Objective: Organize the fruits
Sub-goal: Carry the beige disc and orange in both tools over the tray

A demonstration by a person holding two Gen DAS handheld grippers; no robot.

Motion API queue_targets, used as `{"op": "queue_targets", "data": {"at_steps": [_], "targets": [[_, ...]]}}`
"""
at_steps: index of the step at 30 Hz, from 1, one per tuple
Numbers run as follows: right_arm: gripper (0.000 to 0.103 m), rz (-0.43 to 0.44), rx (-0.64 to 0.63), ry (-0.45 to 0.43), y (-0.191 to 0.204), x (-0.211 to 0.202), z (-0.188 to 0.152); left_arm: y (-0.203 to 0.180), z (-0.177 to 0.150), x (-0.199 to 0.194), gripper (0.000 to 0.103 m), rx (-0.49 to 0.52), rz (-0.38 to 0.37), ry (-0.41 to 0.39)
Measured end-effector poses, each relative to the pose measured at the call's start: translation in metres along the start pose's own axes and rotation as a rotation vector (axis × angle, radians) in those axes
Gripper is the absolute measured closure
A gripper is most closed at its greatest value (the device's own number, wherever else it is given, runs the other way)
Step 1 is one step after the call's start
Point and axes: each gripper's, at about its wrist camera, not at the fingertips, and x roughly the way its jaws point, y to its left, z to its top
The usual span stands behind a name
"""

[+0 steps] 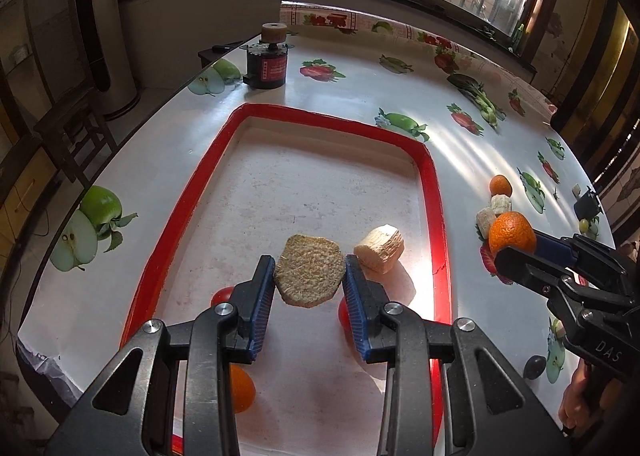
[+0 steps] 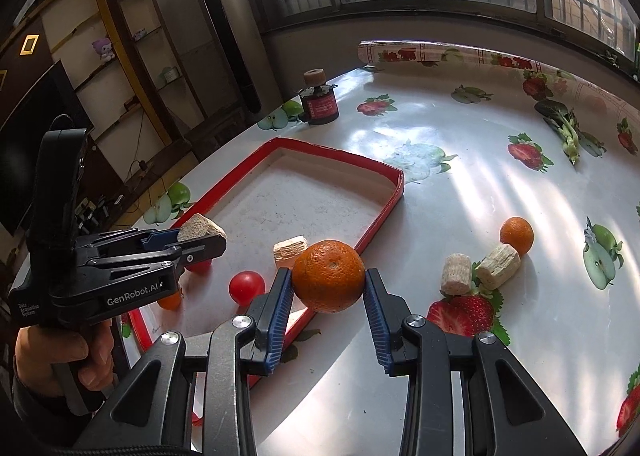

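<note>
Left gripper (image 1: 309, 276) is clamped on a tan cane chunk (image 1: 309, 275), held above the red tray (image 1: 434, 192). Right gripper (image 2: 327, 283) is clamped on an orange (image 2: 328, 275) at the tray's right rim. In the tray: a cane piece (image 1: 379, 249), two tomatoes (image 2: 247, 287), a small orange (image 1: 243, 388). On the table (image 2: 460, 192): another orange (image 2: 516, 235) and two cane pieces (image 2: 498, 266).

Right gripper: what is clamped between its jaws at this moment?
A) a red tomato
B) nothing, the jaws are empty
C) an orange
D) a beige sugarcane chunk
C: in the right wrist view the right gripper has both blue pads pressed on an orange, held above the red tray's rim; the beige chunk sits in the left gripper.
</note>
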Motion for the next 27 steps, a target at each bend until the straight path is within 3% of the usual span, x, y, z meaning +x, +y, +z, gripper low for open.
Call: {"op": "queue_targets", "data": {"at_steps": [27], "targets": [[0.066, 0.025, -0.035, 0.084, 0.014, 0.085, 0.052, 0.025, 0.022, 0.033, 0.071, -0.027, 0.018, 0.05]]}}
